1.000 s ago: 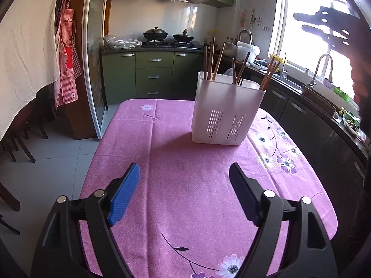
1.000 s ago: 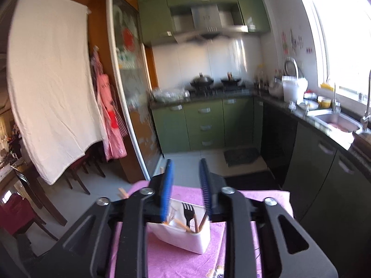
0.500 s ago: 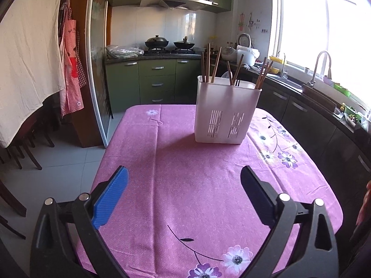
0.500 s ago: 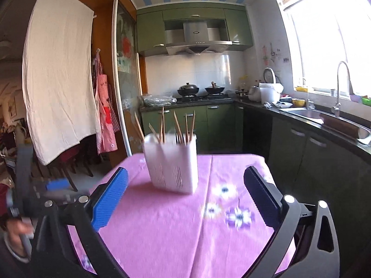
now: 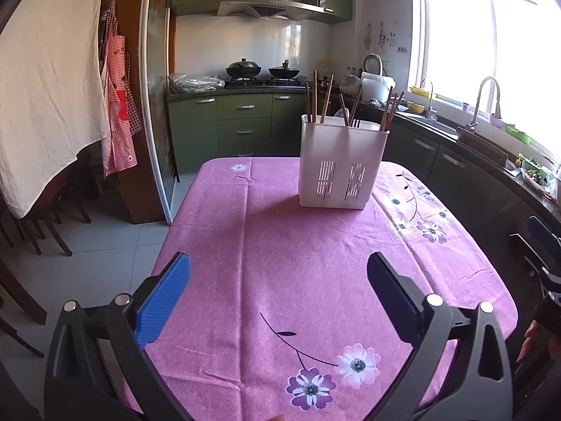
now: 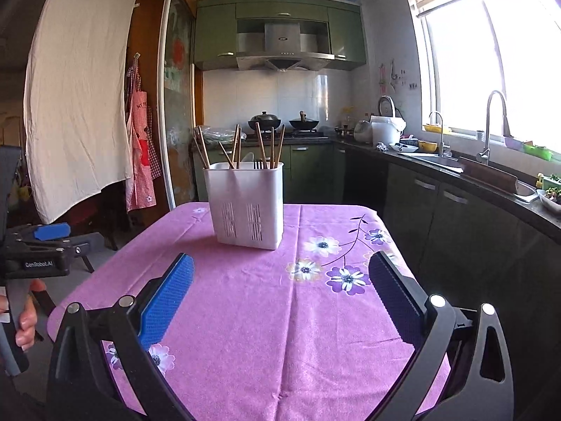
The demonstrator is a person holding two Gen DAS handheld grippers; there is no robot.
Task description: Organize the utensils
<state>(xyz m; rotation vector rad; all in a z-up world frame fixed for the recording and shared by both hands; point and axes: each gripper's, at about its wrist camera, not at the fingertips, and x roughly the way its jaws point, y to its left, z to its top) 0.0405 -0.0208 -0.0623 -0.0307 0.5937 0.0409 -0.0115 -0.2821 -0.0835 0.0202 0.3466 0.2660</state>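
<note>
Chopsticks (image 6: 260, 144), seven; holder (image 6: 245, 207), one.

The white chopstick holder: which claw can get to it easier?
Probably the right claw: the holder stands almost straight ahead of it. From the left claw it sits further off to the side. Both are open and empty.

Lower ends of the chopsticks (image 6: 261, 145) and a fork (image 6: 258, 165) vanish inside the white holder (image 6: 247, 207), ahead of the right gripper (image 6: 280, 301). The left gripper (image 6: 38, 249), off to its left, is cut by the frame edge.
</note>
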